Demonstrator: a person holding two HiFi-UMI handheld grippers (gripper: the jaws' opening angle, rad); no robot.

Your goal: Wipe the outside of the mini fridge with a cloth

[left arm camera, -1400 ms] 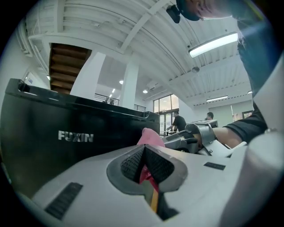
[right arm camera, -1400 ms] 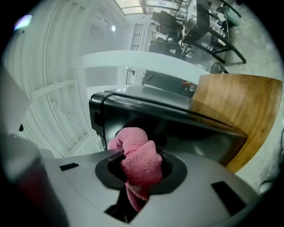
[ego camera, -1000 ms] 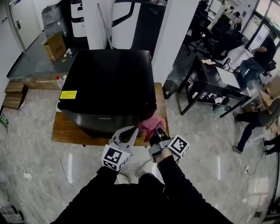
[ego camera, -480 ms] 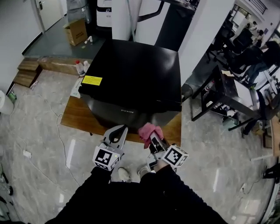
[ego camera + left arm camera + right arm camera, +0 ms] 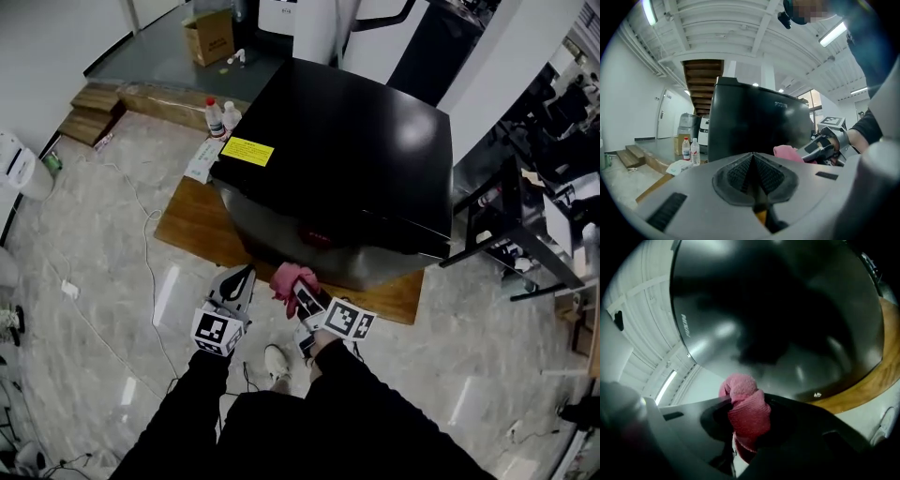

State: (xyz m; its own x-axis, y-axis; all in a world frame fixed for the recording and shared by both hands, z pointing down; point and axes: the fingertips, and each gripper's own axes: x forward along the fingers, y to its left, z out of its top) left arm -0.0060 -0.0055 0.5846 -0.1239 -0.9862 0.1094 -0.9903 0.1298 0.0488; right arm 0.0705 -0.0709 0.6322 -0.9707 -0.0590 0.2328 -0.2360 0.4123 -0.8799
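Observation:
A black mini fridge (image 5: 342,159) stands on a low wooden board (image 5: 197,230); its glossy front (image 5: 778,319) fills the right gripper view. My right gripper (image 5: 298,292) is shut on a pink cloth (image 5: 290,277), held a little short of the fridge's front lower edge. The cloth (image 5: 745,416) bulges out between the jaws in the right gripper view. My left gripper (image 5: 239,281) hangs beside it to the left, jaws pressed together on nothing (image 5: 753,171). From the left gripper view the cloth (image 5: 788,152) and the right gripper show at the right.
A yellow sticker (image 5: 247,151) marks the fridge's top. Two bottles (image 5: 221,116) and a paper packet (image 5: 203,159) lie beside the fridge on the left. A black desk frame (image 5: 511,234) stands at the right. A cardboard box (image 5: 210,36) and wooden steps (image 5: 89,127) are behind.
The head view has swung, so the fridge now sits further right and up. Both grippers, the right still holding the cloth, now sit toward the fridge's left front corner.

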